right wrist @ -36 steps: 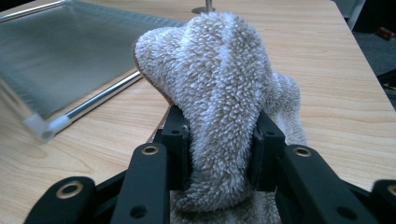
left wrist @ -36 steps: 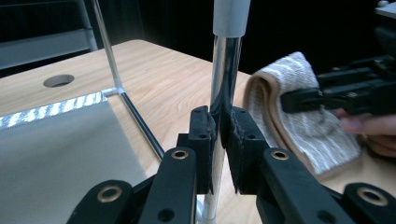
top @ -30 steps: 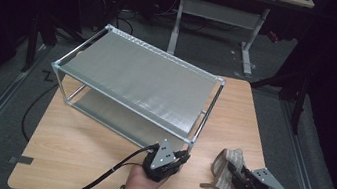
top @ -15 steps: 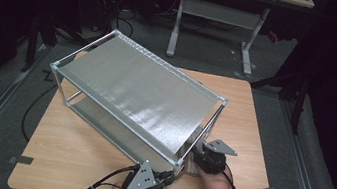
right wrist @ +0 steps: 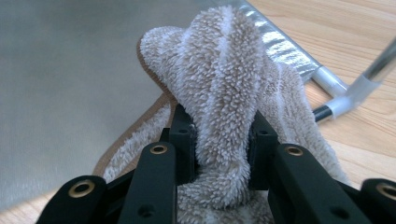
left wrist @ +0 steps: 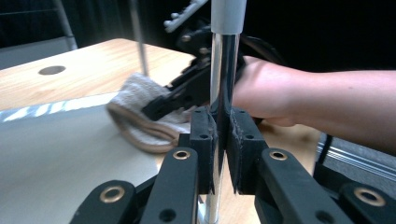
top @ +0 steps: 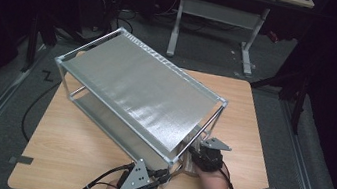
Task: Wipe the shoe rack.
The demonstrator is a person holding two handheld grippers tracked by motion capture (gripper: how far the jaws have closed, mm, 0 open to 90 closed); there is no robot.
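A two-tier metal rack (top: 142, 90) stands askew on the wooden table (top: 72, 151). My left gripper (top: 165, 172) is shut on the chrome post (left wrist: 226, 60) at the rack's near corner, its pads (left wrist: 203, 128) pressed on both sides. My right gripper (top: 189, 159) reaches in at the lower shelf (right wrist: 70, 70) beside that corner. It is shut on a bunched beige terry cloth (right wrist: 224, 70), and its jaws have just been closing on it. In the left gripper view the cloth (left wrist: 140, 107) lies on the shelf's edge, with the right gripper (left wrist: 156, 107) behind the post.
A desk frame (top: 218, 16) stands on the dark floor beyond the table. Cables (top: 97, 185) trail off the table's near edge. Bare tabletop (top: 254, 117) lies right of the rack. Tape marks (top: 21, 159) sit on the front corners.
The right gripper carried the cloth left from the table's front right to the rack's near corner. The left gripper shifted toward the near edge. The rack's near corner swung closer.
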